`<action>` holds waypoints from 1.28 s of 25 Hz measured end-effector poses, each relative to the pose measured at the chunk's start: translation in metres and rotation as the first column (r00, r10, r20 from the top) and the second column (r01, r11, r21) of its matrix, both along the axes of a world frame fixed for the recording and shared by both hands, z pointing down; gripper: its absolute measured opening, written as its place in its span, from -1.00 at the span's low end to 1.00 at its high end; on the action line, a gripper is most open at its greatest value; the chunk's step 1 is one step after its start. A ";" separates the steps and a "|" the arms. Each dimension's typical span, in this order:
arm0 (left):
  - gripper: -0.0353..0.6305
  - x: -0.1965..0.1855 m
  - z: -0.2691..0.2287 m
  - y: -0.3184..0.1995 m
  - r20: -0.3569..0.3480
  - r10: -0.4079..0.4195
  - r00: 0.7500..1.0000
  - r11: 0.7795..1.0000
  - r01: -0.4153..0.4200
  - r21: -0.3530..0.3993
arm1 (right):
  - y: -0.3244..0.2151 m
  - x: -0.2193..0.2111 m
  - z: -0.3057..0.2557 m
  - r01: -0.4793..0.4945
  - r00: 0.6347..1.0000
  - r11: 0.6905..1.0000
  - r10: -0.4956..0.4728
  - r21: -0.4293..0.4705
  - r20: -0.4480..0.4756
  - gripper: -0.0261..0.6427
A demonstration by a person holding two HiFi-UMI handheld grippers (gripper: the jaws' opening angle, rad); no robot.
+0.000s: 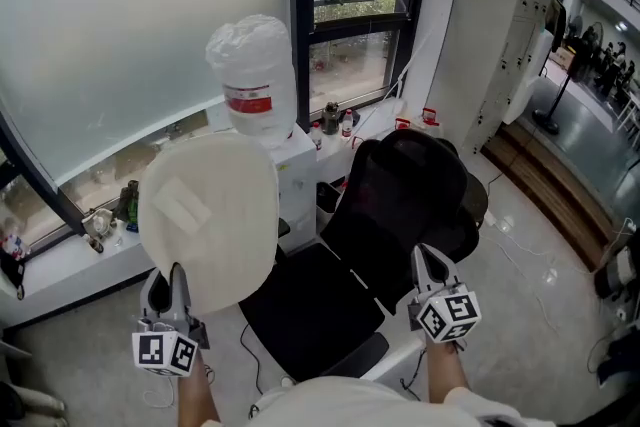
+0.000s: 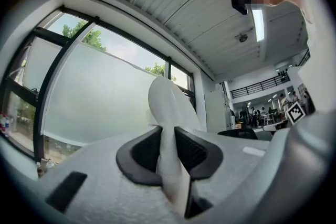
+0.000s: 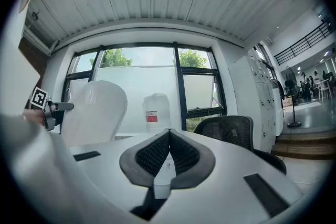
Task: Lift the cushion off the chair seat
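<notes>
The cushion (image 1: 208, 220) hides the water dispenser's (image 1: 300, 170) left side and part of the windowsill (image 1: 60, 260). The water bottle's (image 1: 255, 65) label print is too small to read.

The left gripper (image 2: 169, 152) clamps the white cushion's (image 2: 172, 107) edge between both dark pads (image 2: 195, 150) — cushion upright before the frosted window (image 2: 100, 97).

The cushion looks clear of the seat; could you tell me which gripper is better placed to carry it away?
Left. The left gripper clamps the cushion by its edge, clear of the chair seat; the right gripper is shut on nothing.
</notes>
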State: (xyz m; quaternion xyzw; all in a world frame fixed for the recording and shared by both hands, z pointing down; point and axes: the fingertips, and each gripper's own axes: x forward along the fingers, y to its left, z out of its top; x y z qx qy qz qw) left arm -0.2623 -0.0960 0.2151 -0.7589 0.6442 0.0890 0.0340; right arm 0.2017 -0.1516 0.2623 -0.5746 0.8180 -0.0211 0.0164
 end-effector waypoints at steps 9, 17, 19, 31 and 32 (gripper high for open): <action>-0.68 -0.017 0.003 0.040 -0.030 -0.065 0.997 0.998 0.066 0.014 | 0.014 0.007 0.006 -0.031 0.999 0.999 0.032 -0.031 0.005 -0.92; -0.68 -0.030 -0.002 0.046 -0.072 -0.063 0.995 0.997 0.065 0.030 | 0.018 -0.006 0.000 -0.026 1.000 0.999 0.026 -0.021 0.011 -0.92; -0.68 -0.030 -0.004 0.046 -0.070 -0.058 0.996 0.998 0.061 0.036 | 0.018 -0.011 0.000 -0.019 1.000 1.000 0.020 -0.018 0.014 -0.92; -0.68 -0.030 0.005 0.043 -0.093 -0.029 0.995 0.999 0.031 0.018 | 0.027 -0.022 0.004 -0.025 1.000 0.999 0.025 -0.026 0.013 -0.92; -0.68 -0.030 0.005 0.043 -0.093 -0.027 0.995 0.999 0.029 0.019 | 0.028 -0.021 0.004 -0.027 1.000 0.999 0.028 -0.028 0.011 -0.92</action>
